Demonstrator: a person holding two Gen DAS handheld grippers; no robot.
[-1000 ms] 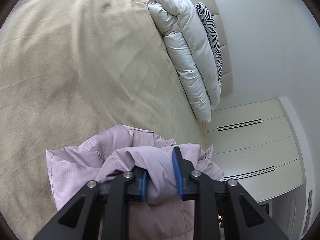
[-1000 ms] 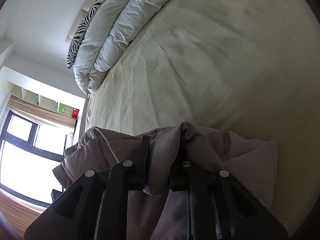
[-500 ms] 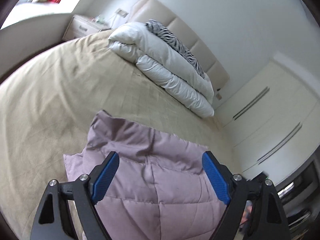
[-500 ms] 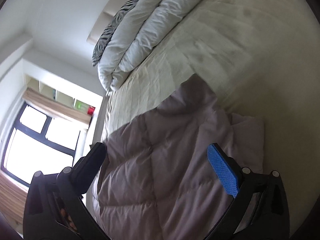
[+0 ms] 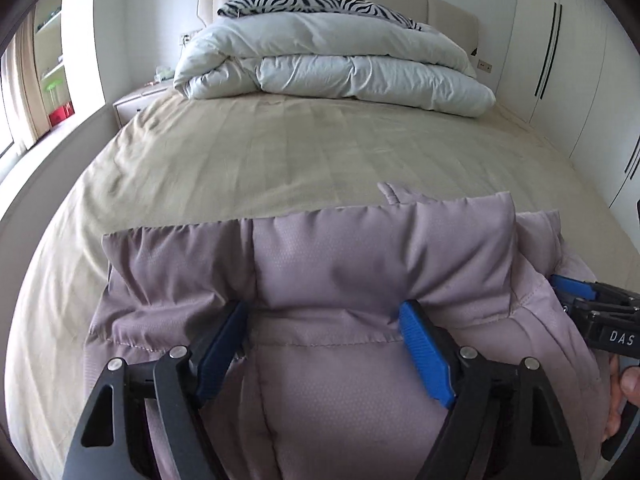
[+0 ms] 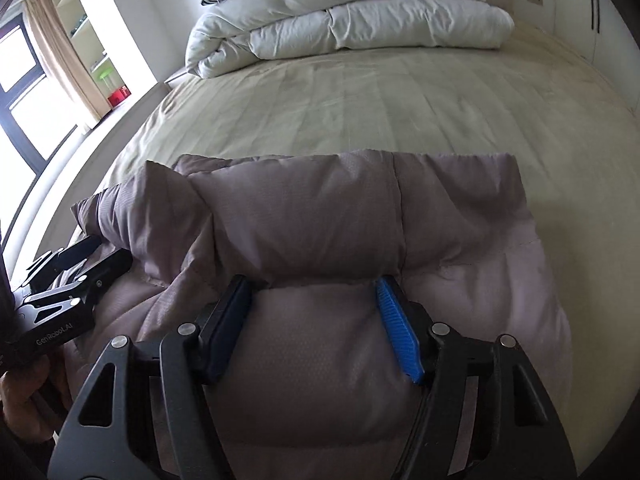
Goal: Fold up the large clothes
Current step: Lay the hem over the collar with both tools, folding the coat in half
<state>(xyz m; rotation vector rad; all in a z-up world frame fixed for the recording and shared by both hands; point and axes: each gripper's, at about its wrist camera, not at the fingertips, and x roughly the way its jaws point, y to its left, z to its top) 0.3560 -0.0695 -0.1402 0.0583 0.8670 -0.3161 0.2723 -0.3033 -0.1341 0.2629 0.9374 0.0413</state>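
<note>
A mauve padded jacket [image 5: 328, 264] lies folded in a thick bundle at the near end of the bed; it also shows in the right wrist view [image 6: 320, 216]. My left gripper [image 5: 326, 314] is open, its blue pads pressed into the jacket's top on either side of a puffy fold. My right gripper [image 6: 314, 290] is also open, fingers resting down on the jacket the same way. The right gripper shows at the right edge of the left wrist view [image 5: 592, 304]. The left gripper shows at the left edge of the right wrist view [image 6: 68, 272].
The beige bed sheet [image 5: 280, 152] stretches ahead. A folded white duvet [image 5: 332, 64] and a zebra-print pillow [image 5: 304, 0] lie at the headboard. Wardrobe doors [image 5: 576, 60] stand on the right, a window and shelves [image 6: 36, 68] on the left.
Both grippers let go of the jacket and opened. They turned level and now press down on the folded bundle, side by side.
</note>
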